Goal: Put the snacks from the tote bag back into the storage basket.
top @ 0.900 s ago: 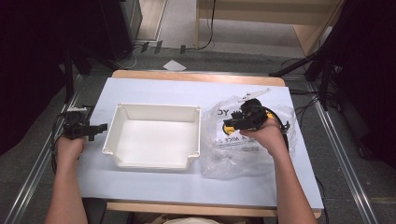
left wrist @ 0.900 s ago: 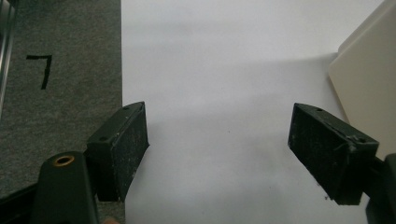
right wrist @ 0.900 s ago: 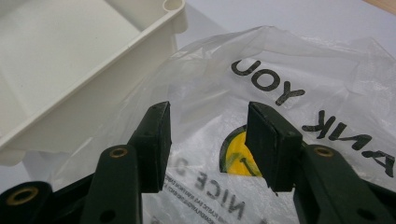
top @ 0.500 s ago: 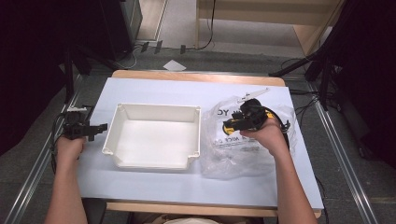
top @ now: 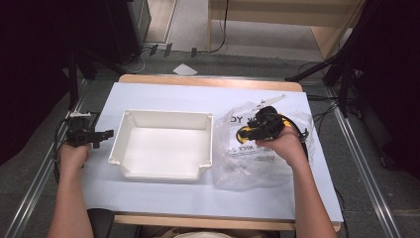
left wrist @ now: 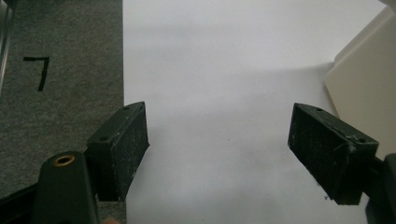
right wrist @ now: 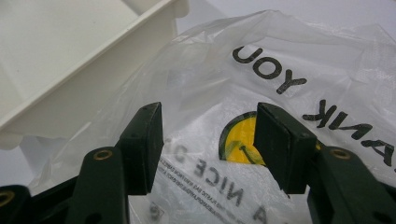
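Claws first: the right claw (right wrist: 208, 144) stands partly open, its jaws apart over the clear plastic bag (right wrist: 289, 93) with nothing pinched between them; the yellow emblem and black lettering of the bag show in the gap. Seen from the high view, the right claw (top: 251, 133) hovers above the bag (top: 247, 163), which lies on the table (top: 163, 96) just to the right of the white tray (top: 163, 144). The right hand (top: 281, 145) grips it from behind, forearm reaching up from the near edge. The left claw (left wrist: 217, 149) is spread wide and released, holding nothing, over bare table just left of the tray's corner (left wrist: 364, 93). From above, the left claw (top: 101, 134) points toward the tray's left wall, near the table's left edge, with the left hand (top: 74, 153) behind it.
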{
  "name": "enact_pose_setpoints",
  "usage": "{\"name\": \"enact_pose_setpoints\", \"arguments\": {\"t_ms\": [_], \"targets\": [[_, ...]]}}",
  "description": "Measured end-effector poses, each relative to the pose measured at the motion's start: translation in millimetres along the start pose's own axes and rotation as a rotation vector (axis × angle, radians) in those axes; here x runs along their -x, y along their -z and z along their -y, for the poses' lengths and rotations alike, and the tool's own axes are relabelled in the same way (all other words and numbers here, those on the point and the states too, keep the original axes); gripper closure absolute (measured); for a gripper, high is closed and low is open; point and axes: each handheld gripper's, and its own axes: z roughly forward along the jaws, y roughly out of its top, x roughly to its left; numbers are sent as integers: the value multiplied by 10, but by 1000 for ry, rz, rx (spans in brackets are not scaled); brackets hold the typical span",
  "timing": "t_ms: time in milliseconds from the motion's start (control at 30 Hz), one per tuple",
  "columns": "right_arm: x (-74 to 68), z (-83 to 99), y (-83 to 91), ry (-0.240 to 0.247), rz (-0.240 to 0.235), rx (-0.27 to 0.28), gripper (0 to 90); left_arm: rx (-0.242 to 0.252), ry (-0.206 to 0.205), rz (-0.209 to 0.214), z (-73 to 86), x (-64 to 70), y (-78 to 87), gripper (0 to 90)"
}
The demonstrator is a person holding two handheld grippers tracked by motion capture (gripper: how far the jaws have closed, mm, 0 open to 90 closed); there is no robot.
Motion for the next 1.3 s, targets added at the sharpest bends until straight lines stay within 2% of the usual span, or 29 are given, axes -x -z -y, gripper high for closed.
{"name": "enact_pose_setpoints", "arguments": {"t_ms": [633,833,1100,1300], "targets": [[12,-8,71,10,4,-8,427,-5,-5,-7,-1,9,-6,215],[29,-2,124,0,11,-5,430,-4,-5,-8,-2,11,-5,215],[49,-8,165,-21,-22,0,441,-6,-9,-9,-3,15,-6,215],[53,-10,216,-15,4,5,434,-2,-9,-12,-3,10,0,215]]}}
